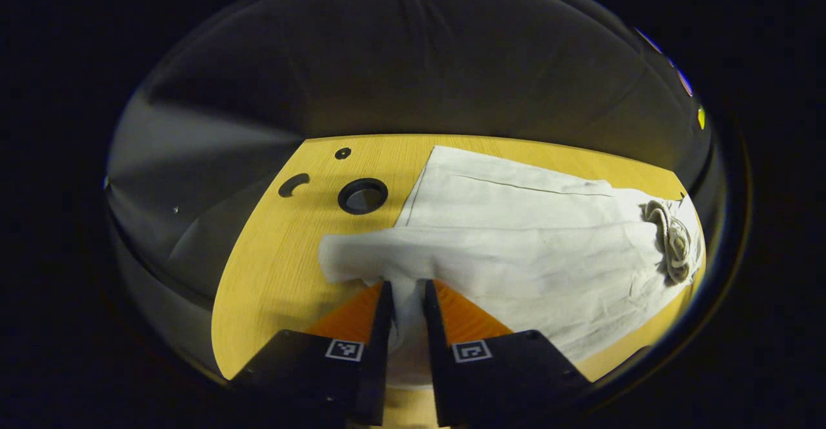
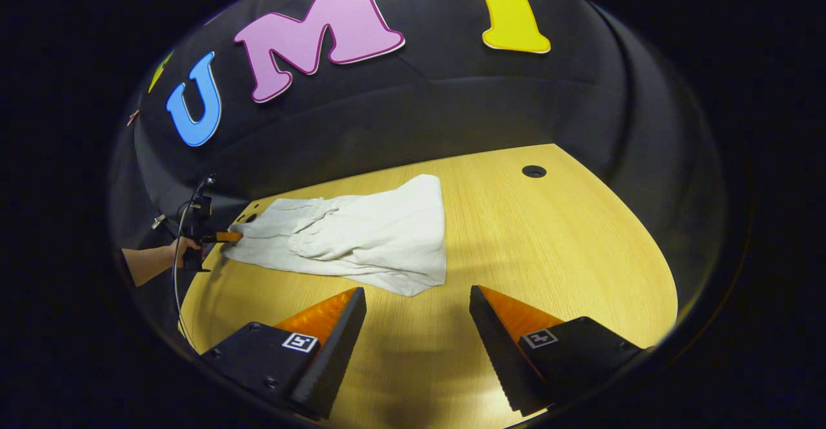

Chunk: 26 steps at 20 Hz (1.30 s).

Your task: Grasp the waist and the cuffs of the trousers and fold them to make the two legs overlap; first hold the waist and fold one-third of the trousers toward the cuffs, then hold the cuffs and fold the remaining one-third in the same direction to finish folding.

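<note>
The left gripper [image 1: 406, 300] has its fingers nearly closed, apparently pinching the trousers [image 1: 516, 242], held by a hand [image 2: 184, 248] at arm's length, while the right gripper [image 2: 418, 316] hangs wide apart.

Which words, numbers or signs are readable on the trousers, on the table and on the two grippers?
trousers: no text visible.
table: no text visible.
left gripper, closed on the trousers: square black-and-white markers, patterns and not words.
right gripper, open above the table: markers of the same kind, nothing readable.
</note>
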{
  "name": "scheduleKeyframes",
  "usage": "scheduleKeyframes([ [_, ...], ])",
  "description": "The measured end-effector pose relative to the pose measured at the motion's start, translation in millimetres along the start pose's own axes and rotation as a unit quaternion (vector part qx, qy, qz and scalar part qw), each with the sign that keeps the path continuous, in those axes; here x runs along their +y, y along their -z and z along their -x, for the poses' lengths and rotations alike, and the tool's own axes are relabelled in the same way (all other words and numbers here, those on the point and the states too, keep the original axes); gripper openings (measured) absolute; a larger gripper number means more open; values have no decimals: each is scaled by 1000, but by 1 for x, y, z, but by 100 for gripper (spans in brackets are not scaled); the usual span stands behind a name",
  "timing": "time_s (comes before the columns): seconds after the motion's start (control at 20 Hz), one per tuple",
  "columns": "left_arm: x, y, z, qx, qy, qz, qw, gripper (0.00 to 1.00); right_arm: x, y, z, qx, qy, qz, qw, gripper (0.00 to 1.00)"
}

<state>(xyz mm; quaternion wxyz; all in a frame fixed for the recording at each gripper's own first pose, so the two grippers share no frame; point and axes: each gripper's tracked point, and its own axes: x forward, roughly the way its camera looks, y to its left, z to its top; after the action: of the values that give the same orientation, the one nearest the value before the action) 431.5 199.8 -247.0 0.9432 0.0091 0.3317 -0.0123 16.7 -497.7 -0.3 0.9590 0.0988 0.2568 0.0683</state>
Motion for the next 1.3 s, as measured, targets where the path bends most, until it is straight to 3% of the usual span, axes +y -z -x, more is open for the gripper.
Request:
scheduleKeyframes([
  [0.25, -10, 1, 4, 1, 0, 11, 1000, 7, -22, -22, 12, -21, 22, 18, 999, 98],
  [0.3, -10, 1, 4, -4, -2, 20, 1000, 12, -25, -24, 14, -23, 26, 18, 999, 98],
  [0.35, -10, 0, 4, -7, -8, 31, 999, 6, -27, -26, 16, -25, 29, 17, 999, 98],
  [0.45, -10, 0, 7, -9, -20, 43, 999, 6, -27, -31, 22, -34, 36, 22, 999, 98],
  [0.6, -21, -14, 24, -30, -9, 58, 998, 6, -27, -32, 32, -36, 41, 34, 998, 98],
  [0.8, -41, -49, 69, -82, 24, 66, 994, 6, -26, -32, 48, -39, 45, 36, 998, 98],
  [0.85, -47, -54, 80, -90, 31, 67, 993, 10, -26, -33, 52, -41, 47, 34, 997, 98],
  [0.9, -54, -59, 91, -95, 42, 74, 992, 6, -26, -34, 55, -42, 48, 32, 997, 98],
  [1.0, -66, -68, 109, -104, 57, 91, 989, 6, -26, -36, 62, -46, 50, 26, 997, 98],
  [1.2, -110, -91, 140, -125, 96, 129, 979, 6, -29, -45, 74, -64, 60, 18, 996, 98],
  [1.25, -126, -98, 149, -131, 110, 137, 976, 10, -30, -46, 77, -69, 62, 16, 996, 98],
  [1.3, -140, -103, 156, -134, 122, 142, 973, 6, -32, -47, 80, -74, 64, 14, 995, 98],
])
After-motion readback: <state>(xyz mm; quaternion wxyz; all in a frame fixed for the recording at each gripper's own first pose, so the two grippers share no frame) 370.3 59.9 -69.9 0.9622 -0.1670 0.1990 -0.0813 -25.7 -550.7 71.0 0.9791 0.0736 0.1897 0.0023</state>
